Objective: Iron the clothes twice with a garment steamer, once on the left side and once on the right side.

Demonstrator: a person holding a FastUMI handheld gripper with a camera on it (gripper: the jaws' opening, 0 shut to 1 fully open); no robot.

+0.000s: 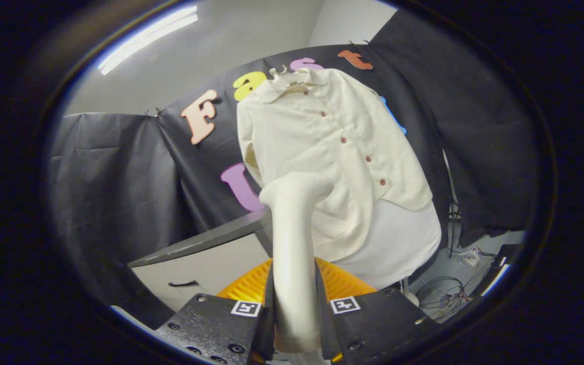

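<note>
The hand-held gripper (296, 324) is clamped on the one cream plastic garment steamer (294, 243), whose head touches the one cream buttoned shirt (322, 147) hanging at twelve o'clock. The smooth handle could twist between the fingers, sending the pass off line. Five buttons show.

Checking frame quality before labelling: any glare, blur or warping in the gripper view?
Gripper view: ceiling light blown out, a glare streak; strong fisheye bend, the cloth wall edges curve. Shirt evenly lit and sharp, buttons readable. Steamer handle, clamped between the gripper fingers, is close and slightly soft. Orange part behind it is in shade.
</note>
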